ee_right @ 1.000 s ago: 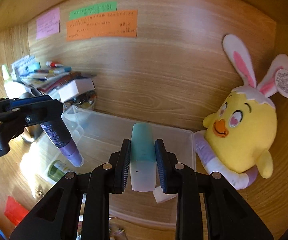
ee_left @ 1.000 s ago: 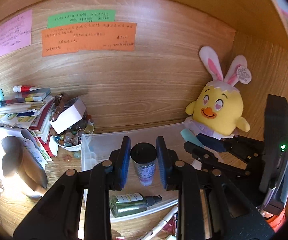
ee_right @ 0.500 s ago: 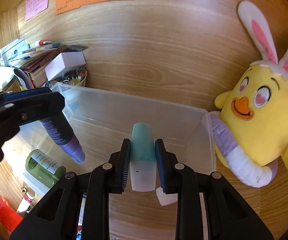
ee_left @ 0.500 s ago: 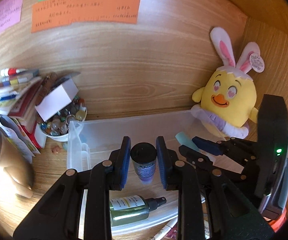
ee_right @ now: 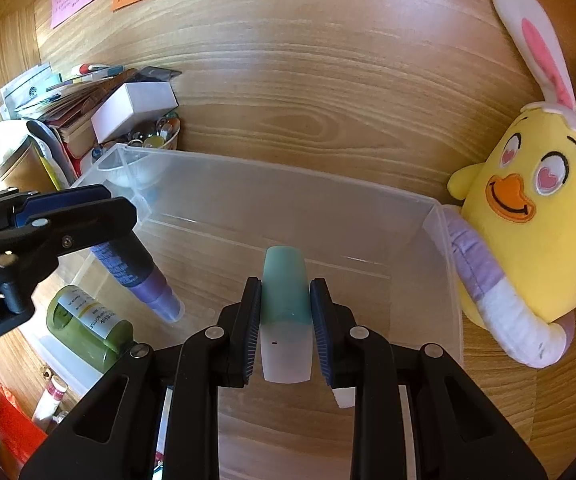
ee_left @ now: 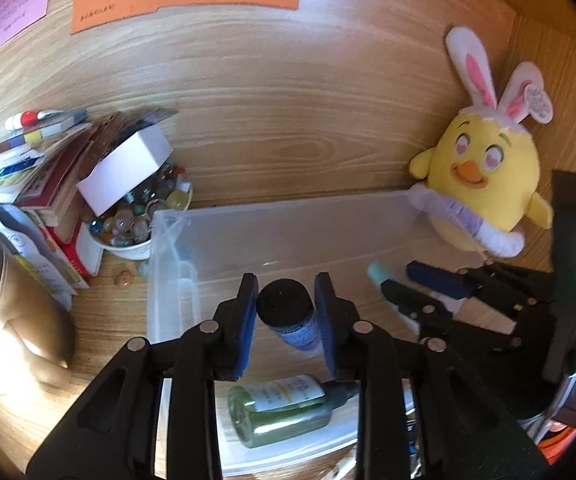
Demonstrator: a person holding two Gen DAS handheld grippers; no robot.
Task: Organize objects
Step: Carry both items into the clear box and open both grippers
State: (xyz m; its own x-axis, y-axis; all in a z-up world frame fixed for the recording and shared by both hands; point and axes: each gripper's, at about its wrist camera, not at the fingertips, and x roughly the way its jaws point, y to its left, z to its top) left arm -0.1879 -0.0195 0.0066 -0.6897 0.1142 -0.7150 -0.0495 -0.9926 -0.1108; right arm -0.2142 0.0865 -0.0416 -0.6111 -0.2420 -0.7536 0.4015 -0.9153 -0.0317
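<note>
A clear plastic bin (ee_left: 288, 216) (ee_right: 248, 184) stands on the wooden desk against the back wall. My left gripper (ee_left: 287, 312) is shut on a purple tube with a black cap (ee_left: 290, 316), held tilted over the bin's left part; the tube also shows in the right wrist view (ee_right: 136, 276). My right gripper (ee_right: 286, 320) is shut on a teal and white tube (ee_right: 286, 312), held over the bin's middle; that tube also shows in the left wrist view (ee_left: 380, 276). A green spray bottle (ee_left: 280, 408) (ee_right: 88, 328) lies inside the bin at its near left.
A yellow chick plush with bunny ears (ee_left: 484, 168) (ee_right: 528, 216) leans against the bin's right end. A bowl of glass beads (ee_left: 140, 216), a white box (ee_right: 136, 108) and a stack of books (ee_left: 36, 168) sit to the left. A metal tin (ee_left: 12, 300) stands front left.
Both grippers have moved forward and down toward the bin with their tubes still held. The bin and the plush now look larger and nearer.
</note>
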